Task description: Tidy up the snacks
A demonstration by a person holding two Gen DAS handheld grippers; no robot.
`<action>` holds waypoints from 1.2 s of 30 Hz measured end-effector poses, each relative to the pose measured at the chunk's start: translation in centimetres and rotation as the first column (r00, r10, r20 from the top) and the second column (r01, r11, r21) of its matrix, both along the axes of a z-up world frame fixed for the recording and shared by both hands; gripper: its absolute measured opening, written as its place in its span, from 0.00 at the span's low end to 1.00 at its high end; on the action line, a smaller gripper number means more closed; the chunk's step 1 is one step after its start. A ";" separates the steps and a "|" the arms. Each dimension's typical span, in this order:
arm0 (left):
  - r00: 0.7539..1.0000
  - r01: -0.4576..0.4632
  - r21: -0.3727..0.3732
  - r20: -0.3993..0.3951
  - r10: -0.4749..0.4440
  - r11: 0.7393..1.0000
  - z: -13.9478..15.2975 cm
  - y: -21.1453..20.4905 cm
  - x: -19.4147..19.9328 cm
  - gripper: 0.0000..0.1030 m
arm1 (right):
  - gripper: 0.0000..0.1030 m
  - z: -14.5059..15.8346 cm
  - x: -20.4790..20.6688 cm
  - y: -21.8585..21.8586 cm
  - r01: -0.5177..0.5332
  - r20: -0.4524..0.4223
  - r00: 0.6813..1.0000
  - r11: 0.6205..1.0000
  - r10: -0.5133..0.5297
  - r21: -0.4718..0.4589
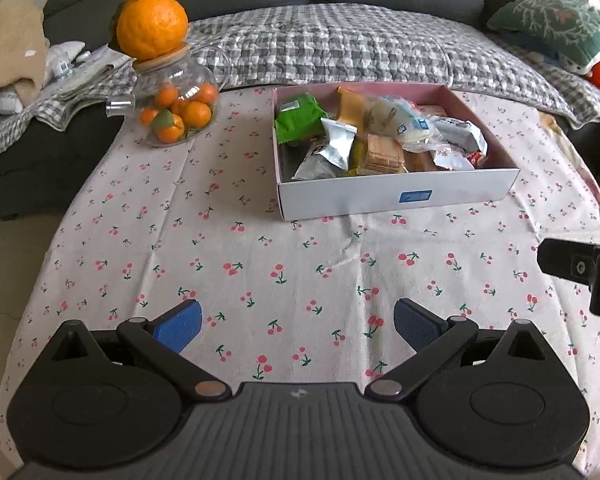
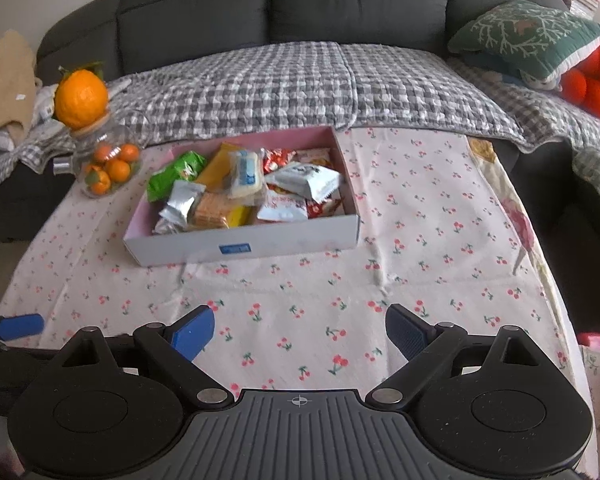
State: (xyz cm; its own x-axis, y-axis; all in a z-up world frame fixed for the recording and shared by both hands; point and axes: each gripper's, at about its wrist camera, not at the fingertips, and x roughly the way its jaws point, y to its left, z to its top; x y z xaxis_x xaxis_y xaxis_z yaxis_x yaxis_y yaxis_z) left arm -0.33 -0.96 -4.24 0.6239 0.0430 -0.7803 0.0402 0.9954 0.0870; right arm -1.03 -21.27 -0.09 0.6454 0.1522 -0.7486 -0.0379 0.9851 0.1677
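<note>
Holding both grippers, left gripper and right gripper, spread wide and empty over the cherry-print tablecloth, we should approach the white cardboard snack box at centre frame squarely.

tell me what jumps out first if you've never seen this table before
The open box crammed with snack packets sits mid-table on the cherry-print cloth, a bright green packet in its far left corner. To its left, a big orange balances on the lid of a glass jar of small oranges. Both grippers, left and right, hover open and empty nearer the camera.
</note>
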 end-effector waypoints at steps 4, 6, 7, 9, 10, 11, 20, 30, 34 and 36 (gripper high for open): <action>1.000 0.011 0.014 0.000 -0.011 1.000 0.0 -0.4 -0.2 0.99 | 0.92 -0.6 0.0 -0.6 0.016 -0.021 1.000 1.000 -0.016 0.007; 1.000 0.012 0.015 0.002 -0.012 1.000 0.0 -0.5 -0.3 0.99 | 0.92 -0.8 0.1 -0.8 0.025 -0.028 0.999 1.000 -0.025 0.010; 1.000 0.014 0.014 0.003 -0.014 1.000 0.0 -0.5 -0.4 0.99 | 0.92 -0.8 0.2 -0.8 0.027 -0.031 0.999 1.000 -0.027 0.009; 1.000 0.018 0.013 0.006 -0.018 1.000 0.1 -0.6 -0.5 0.99 | 0.92 -0.9 0.3 -0.9 0.028 -0.034 0.999 1.000 -0.028 0.009; 1.000 0.019 0.014 0.010 -0.019 1.000 0.1 -0.6 -0.5 0.99 | 0.92 -0.9 0.3 -0.9 0.026 -0.035 0.999 1.000 -0.026 0.009; 1.000 0.020 0.014 0.011 -0.020 1.000 0.1 -0.6 -0.5 0.99 | 0.92 -1.0 0.3 -0.8 0.024 -0.035 0.999 1.000 -0.024 0.007; 1.000 0.028 0.009 0.009 -0.028 1.000 0.2 -0.6 -0.5 0.99 | 0.92 -1.3 0.4 -0.4 0.010 -0.046 0.999 1.000 -0.011 -0.003; 0.999 0.035 0.014 0.005 -0.035 0.999 0.1 -0.8 -0.6 0.99 | 0.92 -1.3 0.5 -0.4 0.015 -0.051 0.999 1.000 -0.015 0.002; 0.999 0.038 0.015 0.002 -0.038 0.999 0.1 -0.8 -0.5 0.99 | 0.92 -1.3 0.5 -0.4 0.015 -0.053 0.999 1.000 -0.015 0.004; 0.999 0.039 0.014 0.001 -0.039 0.999 0.1 -0.8 -0.6 0.99 | 0.92 -1.3 0.5 -0.4 0.015 -0.052 0.999 1.000 -0.015 0.004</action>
State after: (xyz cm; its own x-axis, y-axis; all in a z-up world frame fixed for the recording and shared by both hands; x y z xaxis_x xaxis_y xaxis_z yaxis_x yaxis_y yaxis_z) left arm -0.88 -1.79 -4.18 0.6261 0.0298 -0.7792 0.0791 0.9917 0.1014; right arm -0.53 -21.67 -1.42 0.6080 0.1462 -0.7804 -0.0144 0.9848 0.1733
